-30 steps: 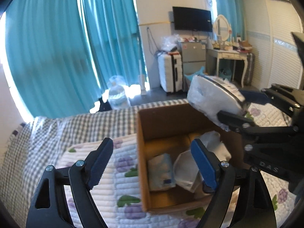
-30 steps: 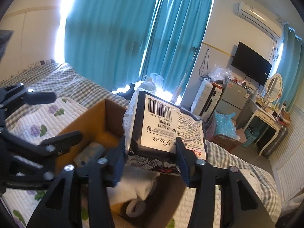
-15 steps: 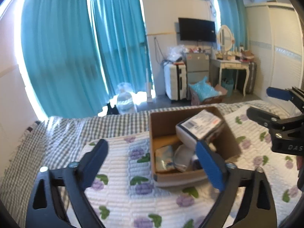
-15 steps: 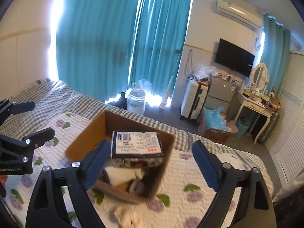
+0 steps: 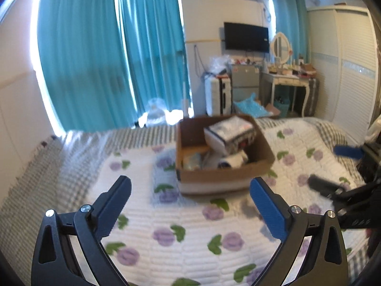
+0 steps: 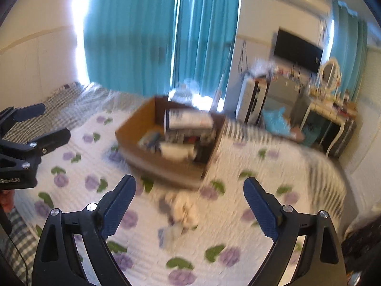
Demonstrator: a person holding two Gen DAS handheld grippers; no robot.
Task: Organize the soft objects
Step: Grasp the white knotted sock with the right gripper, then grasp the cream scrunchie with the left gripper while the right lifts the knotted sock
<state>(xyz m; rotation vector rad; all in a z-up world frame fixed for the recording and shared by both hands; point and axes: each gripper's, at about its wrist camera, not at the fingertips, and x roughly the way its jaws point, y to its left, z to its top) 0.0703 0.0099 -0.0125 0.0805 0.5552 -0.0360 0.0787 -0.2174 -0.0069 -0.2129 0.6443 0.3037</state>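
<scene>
A brown cardboard box (image 5: pixel 214 178) stands on the flowered quilt, holding soft packs and rolls. A white paper-tissue pack (image 5: pixel 229 131) lies tilted on top of the pile, and also shows in the right wrist view as the pack (image 6: pixel 188 119) in the box (image 6: pixel 162 162). My left gripper (image 5: pixel 190 188) hovers short of the box, its jaws opening with nothing between them. My right gripper (image 6: pixel 190 188) is open and empty. A crumpled cream cloth (image 6: pixel 183 207) lies on the quilt below it, with a pale small packet (image 6: pixel 171 233) just nearer.
A clear flat packet (image 5: pixel 164 178) lies on the quilt against the box's left side. Beyond the bed's far edge are teal curtains (image 5: pixel 95 59), a water jug (image 5: pixel 154 112), a white suitcase (image 5: pixel 216 95) and a dressing table (image 5: pixel 288 81). The wardrobe (image 5: pixel 352 71) stands at right.
The right gripper let go of the tissue pack, which now rests in the box. Both grippers opened wider and drew back from the box.
</scene>
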